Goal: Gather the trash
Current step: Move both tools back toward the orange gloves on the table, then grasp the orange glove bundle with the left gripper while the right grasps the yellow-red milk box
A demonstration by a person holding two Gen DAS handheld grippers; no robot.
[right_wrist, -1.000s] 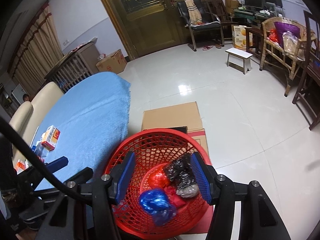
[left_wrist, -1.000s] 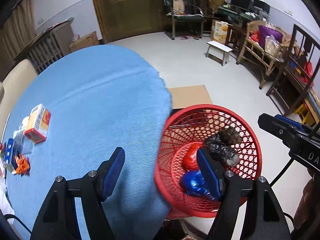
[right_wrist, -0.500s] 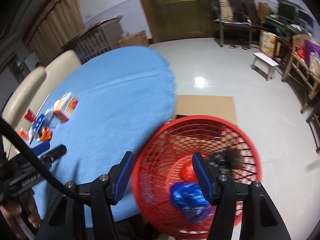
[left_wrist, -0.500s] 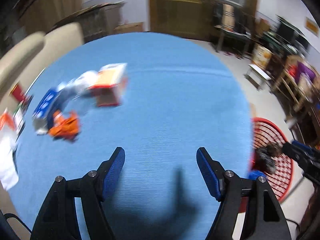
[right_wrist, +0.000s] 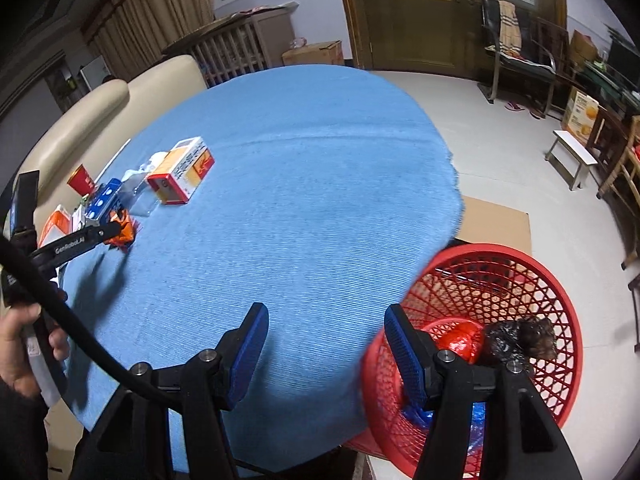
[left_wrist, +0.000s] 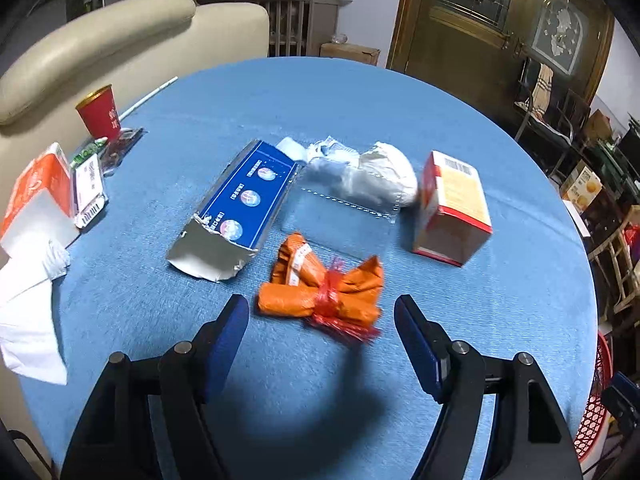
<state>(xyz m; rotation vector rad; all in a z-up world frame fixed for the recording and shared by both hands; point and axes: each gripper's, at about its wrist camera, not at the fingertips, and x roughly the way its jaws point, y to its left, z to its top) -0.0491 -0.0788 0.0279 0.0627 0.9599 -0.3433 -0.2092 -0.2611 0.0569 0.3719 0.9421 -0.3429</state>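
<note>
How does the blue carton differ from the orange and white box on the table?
The blue carton lies flat and crushed, with its near end torn open; the orange and white box keeps its full block shape and looks closed. The blue carton carries round pictures on its top face, while the orange and white box shows a barcode. Both are cardboard packages resting on the blue tablecloth.

1. round table [left_wrist: 400,112] with a blue cloth, that's what everything sits on
2. middle-ish: orange wrapper bundle [left_wrist: 320,294]; torn blue carton [left_wrist: 236,208] lying flat beside it; clear plastic sheet [left_wrist: 340,216]; crumpled white bags [left_wrist: 368,172]; red-and-yellow box [left_wrist: 452,204] on its side
3. left edge: red paper cup [left_wrist: 100,114] upright; orange tissue pack [left_wrist: 38,192]; loose white tissue [left_wrist: 28,320]; a white straw [left_wrist: 148,96]
4. floor [right_wrist: 500,140]: red mesh basket [right_wrist: 520,280] just beside the table edge, on flat cardboard [right_wrist: 496,220]
</note>
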